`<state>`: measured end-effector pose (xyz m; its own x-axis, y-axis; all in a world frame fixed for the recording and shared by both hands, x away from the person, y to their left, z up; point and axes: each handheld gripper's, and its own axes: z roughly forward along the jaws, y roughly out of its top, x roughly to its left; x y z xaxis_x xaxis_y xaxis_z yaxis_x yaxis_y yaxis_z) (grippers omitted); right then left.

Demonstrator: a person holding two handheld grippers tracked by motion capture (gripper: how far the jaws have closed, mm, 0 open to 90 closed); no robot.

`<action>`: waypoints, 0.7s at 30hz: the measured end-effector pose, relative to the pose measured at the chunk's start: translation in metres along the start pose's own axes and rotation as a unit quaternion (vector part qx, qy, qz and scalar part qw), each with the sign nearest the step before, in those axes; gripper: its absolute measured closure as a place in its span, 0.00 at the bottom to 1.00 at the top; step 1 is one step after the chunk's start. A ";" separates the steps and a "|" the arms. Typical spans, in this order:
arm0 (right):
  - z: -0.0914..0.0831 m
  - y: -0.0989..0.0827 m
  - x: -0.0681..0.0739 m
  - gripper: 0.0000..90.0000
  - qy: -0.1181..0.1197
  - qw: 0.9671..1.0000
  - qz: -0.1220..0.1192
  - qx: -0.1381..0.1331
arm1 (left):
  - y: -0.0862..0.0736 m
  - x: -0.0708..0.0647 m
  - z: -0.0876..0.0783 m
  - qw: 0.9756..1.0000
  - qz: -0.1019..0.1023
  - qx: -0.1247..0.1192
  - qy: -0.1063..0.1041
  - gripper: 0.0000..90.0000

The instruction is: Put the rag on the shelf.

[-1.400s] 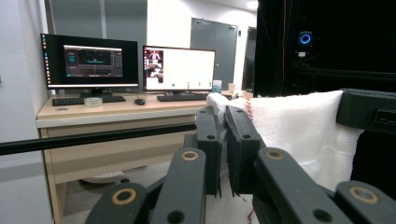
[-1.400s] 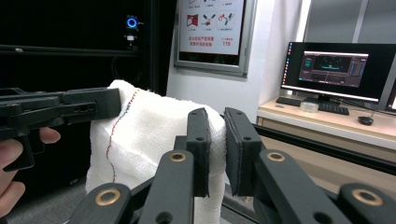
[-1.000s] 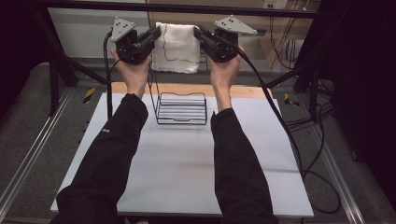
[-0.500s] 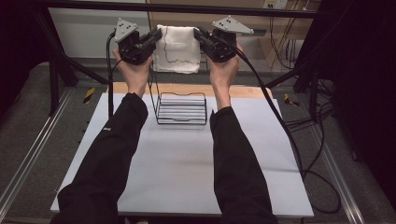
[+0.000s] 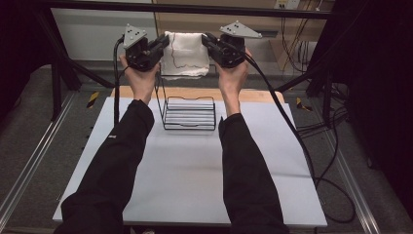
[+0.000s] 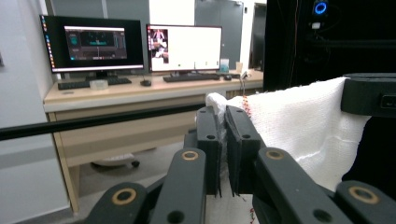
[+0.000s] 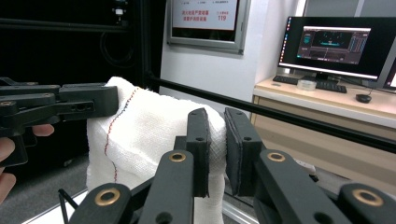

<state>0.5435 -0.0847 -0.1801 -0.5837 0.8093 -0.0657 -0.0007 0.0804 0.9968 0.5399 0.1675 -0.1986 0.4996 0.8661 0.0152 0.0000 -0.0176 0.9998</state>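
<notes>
A white knitted cloth (image 5: 185,54) with a thin red stitched line hangs spread between my two grippers, held up high beyond the table's far edge. My left gripper (image 5: 164,45) is shut on the cloth's upper left corner (image 6: 223,105). At the opposite top corner, my right gripper (image 5: 206,42) pinches the cloth (image 7: 140,135) between its pads. Both jaws point inward toward each other. Below them a black wire rack (image 5: 189,113) stands on the white table (image 5: 185,170).
A bare wooden strip (image 5: 253,94) runs along the table's far edge. Black frame bars (image 5: 195,8) cross overhead and at the sides. Cables (image 5: 297,141) trail from the right gripper over the table's right side. Desks with monitors (image 6: 95,44) stand farther off.
</notes>
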 end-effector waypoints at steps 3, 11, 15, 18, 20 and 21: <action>-0.001 -0.004 0.001 0.90 0.002 1.000 0.002 0.002 | -0.003 -0.001 -0.001 1.000 0.006 -0.002 0.001 0.94; -0.001 -0.012 0.000 0.90 0.002 1.000 0.001 0.016 | -0.013 -0.001 -0.001 1.000 0.013 0.008 0.001 0.94; -0.001 -0.014 0.001 0.90 0.001 1.000 -0.002 0.021 | -0.014 -0.003 -0.001 1.000 0.008 0.013 0.000 0.94; -0.001 -0.016 0.001 0.90 0.003 1.000 -0.001 0.023 | -0.015 -0.002 -0.004 1.000 0.010 0.013 -0.003 0.94; -0.001 -0.018 0.001 0.90 0.005 1.000 0.001 0.023 | -0.017 -0.002 -0.005 1.000 0.008 0.013 -0.004 0.94; -0.002 -0.018 0.002 0.90 0.005 1.000 0.000 0.023 | -0.018 -0.001 -0.006 1.000 0.012 0.008 -0.003 0.94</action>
<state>0.5408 -0.0855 -0.1985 -0.5921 0.8033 -0.0642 0.0374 0.1070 0.9936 0.5343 0.1694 -0.2167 0.5057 0.8618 0.0387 0.0021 -0.0460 0.9989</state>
